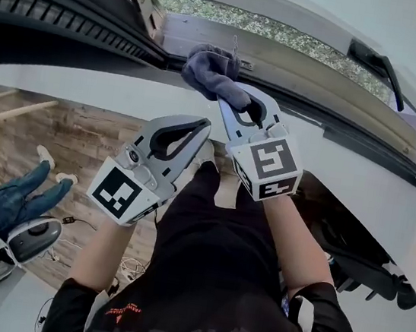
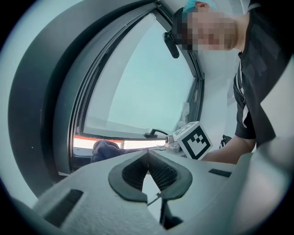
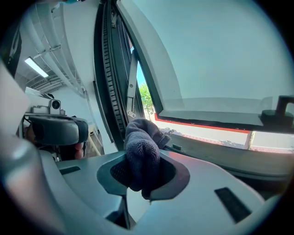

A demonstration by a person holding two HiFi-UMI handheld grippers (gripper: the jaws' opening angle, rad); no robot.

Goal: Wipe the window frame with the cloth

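A dark grey-blue cloth point(image 1: 210, 71) is bunched on the lower window frame point(image 1: 313, 70), close to the corner with the hinge arm. My right gripper point(image 1: 231, 102) is shut on the cloth, pressing it to the frame. In the right gripper view the cloth point(image 3: 142, 156) bulges between the jaws, above the frame rail point(image 3: 216, 151). My left gripper point(image 1: 202, 128) hangs just below and left of the right one, shut and empty. In the left gripper view its tips point(image 2: 148, 155) meet, with the cloth point(image 2: 104, 149) beyond them.
The window sash point(image 1: 330, 10) is swung open outward, and its black handle point(image 1: 378, 62) sits to the right. Dark seals point(image 1: 67, 19) run along the left. Below left, another person's blue-gloved hands point(image 1: 24, 193) hold a grey device point(image 1: 28, 240).
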